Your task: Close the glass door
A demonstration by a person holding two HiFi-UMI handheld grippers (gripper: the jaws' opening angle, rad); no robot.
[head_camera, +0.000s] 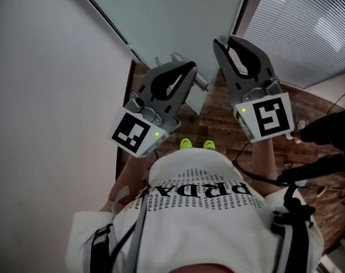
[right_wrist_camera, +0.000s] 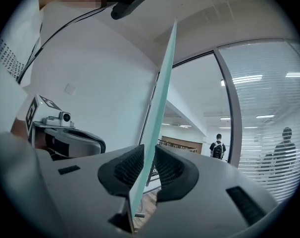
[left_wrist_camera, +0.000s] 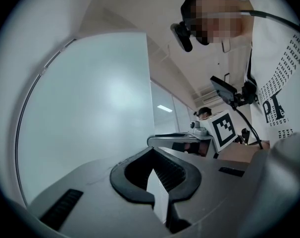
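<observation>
Right tongs (head_camera: 225, 41): clenched on the edge of the glass door (right_wrist_camera: 161, 95), the pane upright between the pads. Left tongs (head_camera: 189, 68): clenched, holding nothing, raised near the door handle (head_camera: 201, 84).

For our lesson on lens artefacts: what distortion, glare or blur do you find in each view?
Left gripper view: fisheye circle, black corners; the glass door bows at its edge and carries a soft glare patch. Right gripper view: same fisheye, ceiling lights blown out at right. Head view: even light, lines stay straight.
</observation>
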